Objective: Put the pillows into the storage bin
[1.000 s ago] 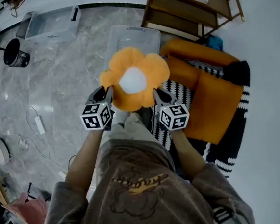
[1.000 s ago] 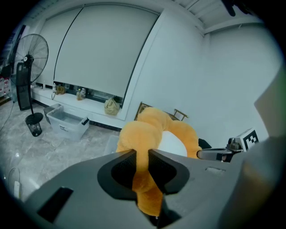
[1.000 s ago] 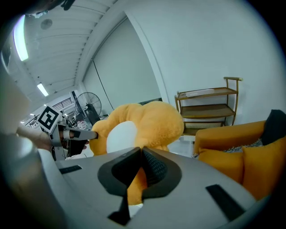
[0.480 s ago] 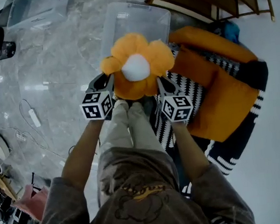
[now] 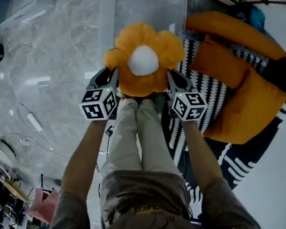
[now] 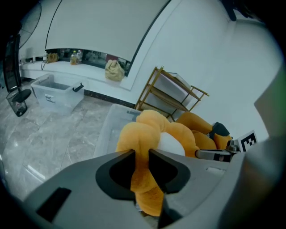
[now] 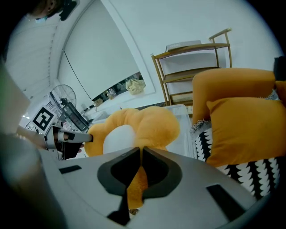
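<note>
An orange flower-shaped pillow (image 5: 136, 82) with a white centre hangs between both grippers, over the near end of the clear storage bin (image 5: 111, 19). My left gripper (image 5: 113, 78) is shut on its left petal (image 6: 142, 147); its jaws have just eased slightly wider, with the petal still pinched. My right gripper (image 5: 172, 76) is shut on a thin fold of the right petal (image 7: 138, 179). The bin (image 6: 111, 127) shows just beyond the pillow in the left gripper view, and its rim (image 7: 184, 112) shows in the right gripper view. The bin looks empty.
Orange cushions (image 5: 241, 92) lie on a black-and-white patterned seat to the right of the bin. A second clear bin (image 5: 17, 10) stands at the far left, and a wooden shelf (image 6: 172, 94) behind. Cables (image 5: 33, 122) trail over the marble floor. The person's legs (image 5: 140, 137) are below the pillow.
Both grippers have come down with the pillow towards the storage bin, which now looks larger and closer. The grip on both petals is unchanged.
</note>
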The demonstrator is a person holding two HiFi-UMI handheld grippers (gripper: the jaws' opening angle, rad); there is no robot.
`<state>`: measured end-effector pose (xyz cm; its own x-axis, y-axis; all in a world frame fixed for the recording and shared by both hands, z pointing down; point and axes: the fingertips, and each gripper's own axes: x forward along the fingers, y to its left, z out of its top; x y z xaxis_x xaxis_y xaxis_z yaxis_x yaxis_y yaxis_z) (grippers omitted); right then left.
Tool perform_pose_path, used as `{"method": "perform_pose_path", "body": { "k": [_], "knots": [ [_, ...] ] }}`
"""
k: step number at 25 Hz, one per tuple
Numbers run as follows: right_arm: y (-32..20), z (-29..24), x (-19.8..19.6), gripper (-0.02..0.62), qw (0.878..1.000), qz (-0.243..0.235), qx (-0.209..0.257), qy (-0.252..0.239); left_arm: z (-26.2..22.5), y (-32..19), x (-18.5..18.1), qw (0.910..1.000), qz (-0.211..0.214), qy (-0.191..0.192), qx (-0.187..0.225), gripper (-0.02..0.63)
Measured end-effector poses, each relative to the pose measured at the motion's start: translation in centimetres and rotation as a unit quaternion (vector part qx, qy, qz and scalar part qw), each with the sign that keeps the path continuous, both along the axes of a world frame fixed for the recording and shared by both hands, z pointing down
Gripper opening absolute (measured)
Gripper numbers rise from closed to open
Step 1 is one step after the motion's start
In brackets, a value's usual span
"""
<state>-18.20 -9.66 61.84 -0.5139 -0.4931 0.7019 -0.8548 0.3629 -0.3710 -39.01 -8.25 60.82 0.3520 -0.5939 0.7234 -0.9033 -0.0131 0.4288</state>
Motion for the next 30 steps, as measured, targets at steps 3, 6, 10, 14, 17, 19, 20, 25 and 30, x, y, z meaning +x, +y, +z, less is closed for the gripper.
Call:
{"method": "perform_pose_path", "body": {
  "k": [3, 6, 10, 14, 17, 19, 20, 25, 30],
  "knots": [
    [-0.3, 1.6, -0.2, 0.021, 1.0, 0.005, -0.005, -0.005, 1.6, -0.3, -0.4, 1.0, -0.004, 0.003, -0.008, 0.089],
    [-0.6, 2.2, 0.1, 0.026, 1.0, 0.014, -0.005, -0.013, 2.7, -0.5, -0.5, 0.9998, -0.012, 0.002, -0.017, 0.099],
    [-0.7, 4.1, 0.8, 0.266, 1.0, 0.022, -0.014, -0.001, 5.3, 0.1, -1.6, 0.9983, -0.027, -0.022, -0.047, 0.284],
    [-0.3, 4.8, 0.7, 0.272, 0.999, 0.018, -0.028, -0.007, 6.0, 0.7, -0.9, 0.9984, -0.005, -0.018, -0.053, 0.309],
    [0.0, 4.5, 0.2, 0.272, 0.999, 0.02, -0.024, -0.009, 5.5, 0.7, 0.2, 0.9988, 0.016, -0.009, -0.046, 0.313],
    [0.3, 3.6, -0.1, 0.272, 0.999, 0.027, -0.019, -0.013, 4.5, 0.8, 1.2, 0.9985, 0.038, 0.0, -0.04, 0.314],
    [0.3, 2.9, -0.3, 0.272, 0.999, 0.031, -0.014, -0.015, 3.8, 0.7, 1.8, 0.998, 0.052, 0.003, -0.036, 0.314],
    [-0.1, -0.9, 1.7, 0.276, 0.997, 0.065, 0.021, -0.02, -0.4, -1.2, 6.2, 0.9926, 0.12, 0.021, -0.001, 0.314],
    [0.5, -5.1, 8.3, 0.278, 0.99, 0.126, 0.055, -0.02, -5.1, -3.1, 13.5, 0.9802, 0.19, 0.037, 0.043, 0.314]
  ]
}}
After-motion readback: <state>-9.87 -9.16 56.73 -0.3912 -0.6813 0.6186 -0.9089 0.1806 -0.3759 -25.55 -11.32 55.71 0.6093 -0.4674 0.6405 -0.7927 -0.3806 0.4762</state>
